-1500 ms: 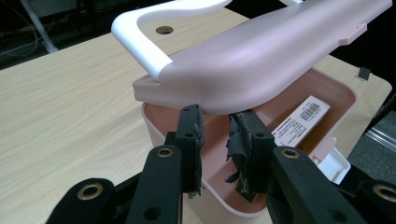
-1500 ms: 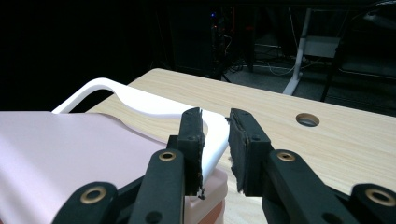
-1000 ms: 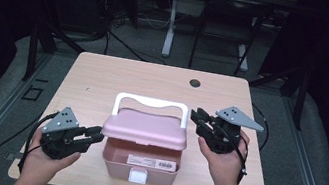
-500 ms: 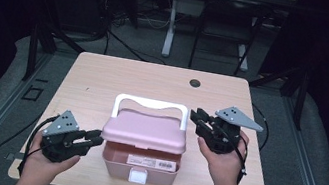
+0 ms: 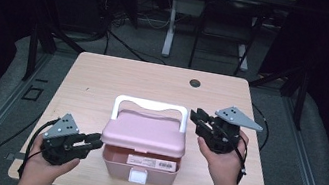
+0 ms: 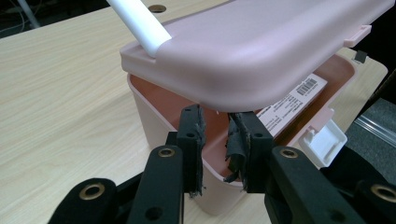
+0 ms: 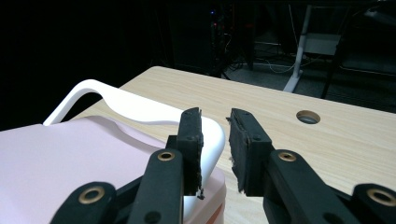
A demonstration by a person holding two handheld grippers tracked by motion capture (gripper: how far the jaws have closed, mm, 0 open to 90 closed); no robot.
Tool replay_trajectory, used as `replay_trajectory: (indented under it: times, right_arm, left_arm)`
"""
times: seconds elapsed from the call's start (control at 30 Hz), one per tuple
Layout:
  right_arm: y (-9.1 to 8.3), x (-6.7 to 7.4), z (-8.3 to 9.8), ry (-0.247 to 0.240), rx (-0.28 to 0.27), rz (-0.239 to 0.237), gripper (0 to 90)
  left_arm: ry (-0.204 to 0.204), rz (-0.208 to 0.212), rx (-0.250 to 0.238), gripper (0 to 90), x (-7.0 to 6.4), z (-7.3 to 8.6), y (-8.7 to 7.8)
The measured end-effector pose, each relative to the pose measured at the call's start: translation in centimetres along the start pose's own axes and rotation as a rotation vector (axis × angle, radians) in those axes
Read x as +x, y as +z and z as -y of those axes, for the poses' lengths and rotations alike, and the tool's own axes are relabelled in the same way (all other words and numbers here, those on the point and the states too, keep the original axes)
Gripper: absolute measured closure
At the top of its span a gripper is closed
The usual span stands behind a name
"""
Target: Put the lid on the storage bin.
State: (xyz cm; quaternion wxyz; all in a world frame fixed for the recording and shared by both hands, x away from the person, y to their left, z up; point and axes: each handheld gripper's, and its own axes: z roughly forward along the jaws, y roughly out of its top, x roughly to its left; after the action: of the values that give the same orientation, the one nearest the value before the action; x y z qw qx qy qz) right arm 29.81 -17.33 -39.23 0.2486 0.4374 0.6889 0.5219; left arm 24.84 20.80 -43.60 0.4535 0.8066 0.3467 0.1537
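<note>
L fingers apart, straddling pink box wall under lid; I'm holding R gripper parted by handle.

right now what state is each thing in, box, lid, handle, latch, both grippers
box: upright on the table, open at the front
lid: partly raised, tilted
handle: white, lying back behind the lid
latch: white, undone
left gripper: jaws apart, at the box's left rim, gripping nothing
right gripper: jaws apart, beside the handle's corner
</note>
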Motion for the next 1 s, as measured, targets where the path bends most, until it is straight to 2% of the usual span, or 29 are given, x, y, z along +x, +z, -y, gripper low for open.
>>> replay_trajectory:
  times: [0.5, 1.0]
  right_arm:
    - [0.2, -0.1, 0.1, 0.005, 0.008, -0.003, 73.9]
    - [1.1, 0.1, 0.6, 0.003, 0.039, -0.017, 73.2]
  left_arm:
    - [-0.002, 0.011, 0.015, 75.2, -0.1, 0.8, 0.3]
    - [-0.005, 0.02, 0.024, 75.2, -0.3, 1.7, 0.6]
